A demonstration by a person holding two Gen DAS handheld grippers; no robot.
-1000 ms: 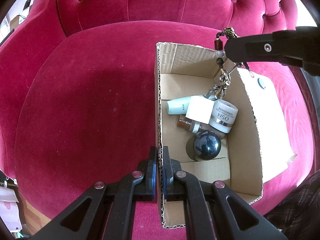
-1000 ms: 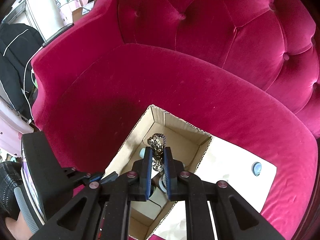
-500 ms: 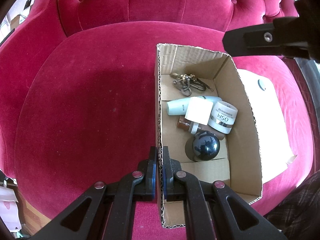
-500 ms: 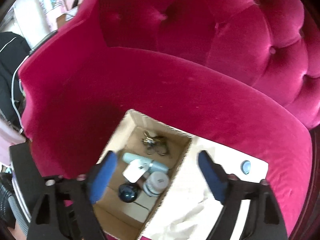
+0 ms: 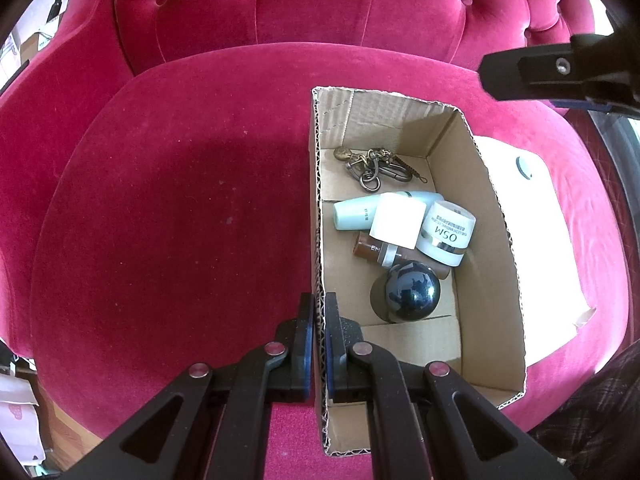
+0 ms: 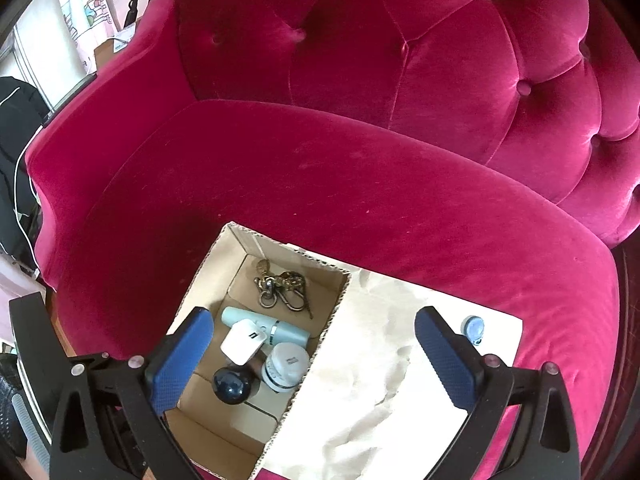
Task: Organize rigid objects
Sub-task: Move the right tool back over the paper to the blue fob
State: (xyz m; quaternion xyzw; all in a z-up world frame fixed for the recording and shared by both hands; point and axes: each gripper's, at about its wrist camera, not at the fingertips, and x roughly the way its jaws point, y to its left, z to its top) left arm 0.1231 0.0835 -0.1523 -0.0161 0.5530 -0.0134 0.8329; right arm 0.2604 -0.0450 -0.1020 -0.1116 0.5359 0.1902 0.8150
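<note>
Left gripper (image 5: 319, 344) pinches the left wall of the cardboard box (image 5: 318, 208), with 1 blue pad on each side of the wavy cut edge. Right gripper (image 6: 314, 354) hangs above the box, and its jaws are opening wide with nothing between the 2 bumpy blue pads (image 6: 182, 354).

The box is brown, thin and open on top. It sits on the soft red velvet seat (image 5: 168, 200) of a chair, at the right side of the seat. The chair back (image 6: 420, 52) is puffy, with buttons pressed into it.

Inside the box, a metal keychain (image 5: 374, 166) with rings and clips lies at the far end of the floor. Just nearer, a pale green tube (image 5: 358, 214) lies on its side. A white square block (image 5: 396, 220) rests on top of the tube. A round white jar (image 5: 448, 234) leans beside the block, by the right wall. A brown tube (image 5: 370, 250) lies under them. A shiny dark ball (image 5: 412, 294) sits near the middle, touching the brown tube. The near end of the box floor is bare.

A crinkly white sheet (image 6: 400, 364) lies flat on the seat, right against the box's right wall. A small blue tag (image 6: 474, 328) rests near its far right corner. The left half of the seat is open.
</note>
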